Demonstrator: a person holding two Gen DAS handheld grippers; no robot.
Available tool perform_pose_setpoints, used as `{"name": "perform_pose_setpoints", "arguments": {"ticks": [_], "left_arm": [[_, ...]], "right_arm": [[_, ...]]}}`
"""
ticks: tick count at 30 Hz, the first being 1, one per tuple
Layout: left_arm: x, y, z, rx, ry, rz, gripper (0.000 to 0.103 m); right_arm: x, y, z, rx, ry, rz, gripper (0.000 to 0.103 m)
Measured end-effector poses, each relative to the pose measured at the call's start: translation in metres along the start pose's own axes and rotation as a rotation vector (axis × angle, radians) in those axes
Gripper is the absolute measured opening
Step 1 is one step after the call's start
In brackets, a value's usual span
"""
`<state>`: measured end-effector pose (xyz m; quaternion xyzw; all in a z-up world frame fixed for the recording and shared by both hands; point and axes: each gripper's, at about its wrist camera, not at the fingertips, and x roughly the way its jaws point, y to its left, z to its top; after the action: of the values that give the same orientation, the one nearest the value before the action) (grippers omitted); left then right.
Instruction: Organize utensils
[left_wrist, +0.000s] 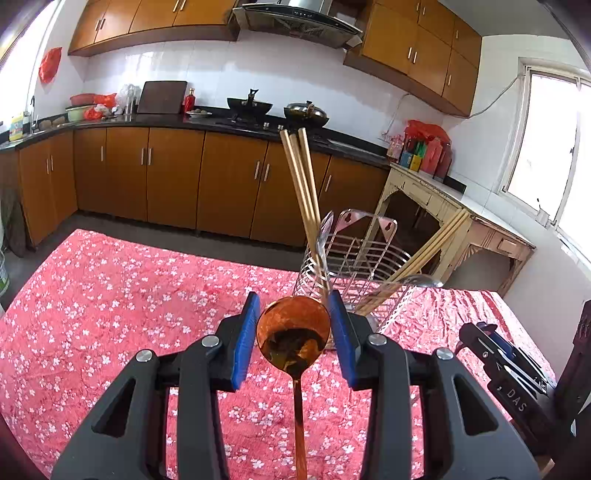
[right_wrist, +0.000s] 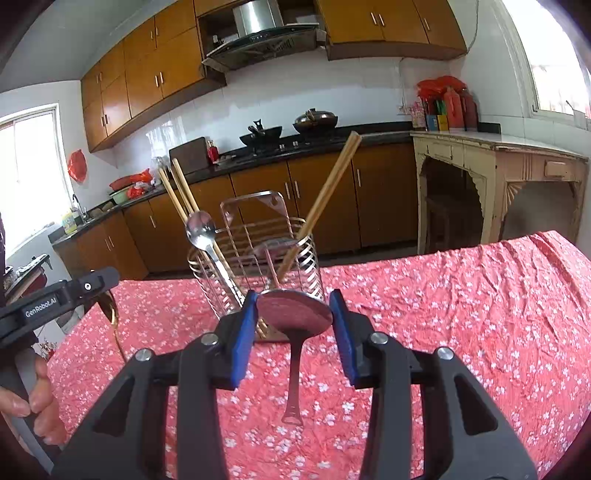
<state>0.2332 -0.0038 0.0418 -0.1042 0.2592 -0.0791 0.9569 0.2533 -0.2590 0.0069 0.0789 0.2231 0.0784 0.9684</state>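
In the left wrist view my left gripper (left_wrist: 293, 317) is shut on the bowl of a copper-coloured spoon (left_wrist: 298, 398), whose handle hangs down toward the camera. In the right wrist view my right gripper (right_wrist: 294, 317) is likewise shut on the bowl of a silver spoon (right_wrist: 293, 369), handle hanging. Both are held above the red floral tablecloth (left_wrist: 110, 314), just in front of a wire utensil holder (left_wrist: 354, 258) (right_wrist: 306, 258). The holder contains wooden chopsticks (left_wrist: 303, 177) (right_wrist: 332, 177) and another silver spoon (right_wrist: 201, 225). The left gripper (right_wrist: 62, 295) also shows at the right wrist view's left edge.
A person's hand (right_wrist: 37, 406) grips the left tool's handle. The right gripper (left_wrist: 498, 354) sits at the lower right of the left wrist view. Behind the table are brown kitchen cabinets (left_wrist: 166, 177), a stove with woks (left_wrist: 251, 105) and a worn cream side table (left_wrist: 461, 221).
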Motion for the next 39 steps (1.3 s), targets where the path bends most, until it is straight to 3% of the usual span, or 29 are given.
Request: {"name": "perform_pose_setpoints", "arguments": {"ticks": [10,19,22,25,28,31,35,39], "left_arm": [[-0.014,-0.008,0.026,0.013,-0.056,-0.006,0.039],[-0.033,-0.023,0.084,0.018,-0.131,-0.031,0.037],[-0.035,-0.030,0.103,0.026,-0.142,-0.039,0.020],[-0.032,-0.039,0.122,0.023,-0.148,-0.022,0.020],[-0.016,-0.041,0.135,0.002,-0.102,-0.010,0.016],[-0.016,-0.037,0.121,0.037,-0.101,0.018,0.016],[0.001,-0.005,0.086,-0.002,-0.006,0.064,0.017],[0.031,0.039,0.054,-0.058,0.097,0.155,0.020]], "right_arm": [[-0.015,0.007,0.037,-0.004,-0.071,0.032,0.039],[-0.024,0.015,0.103,-0.011,-0.160,0.034,0.039],[-0.015,0.019,0.120,-0.012,-0.163,0.033,0.039],[0.000,0.022,0.135,-0.006,-0.167,0.029,0.039],[0.025,0.028,0.144,-0.012,-0.152,0.011,0.039],[0.048,0.026,0.140,0.008,-0.096,0.029,0.039],[0.059,0.021,0.133,0.033,-0.082,0.039,0.039],[0.059,0.023,0.130,0.013,-0.093,0.033,0.039]]}}
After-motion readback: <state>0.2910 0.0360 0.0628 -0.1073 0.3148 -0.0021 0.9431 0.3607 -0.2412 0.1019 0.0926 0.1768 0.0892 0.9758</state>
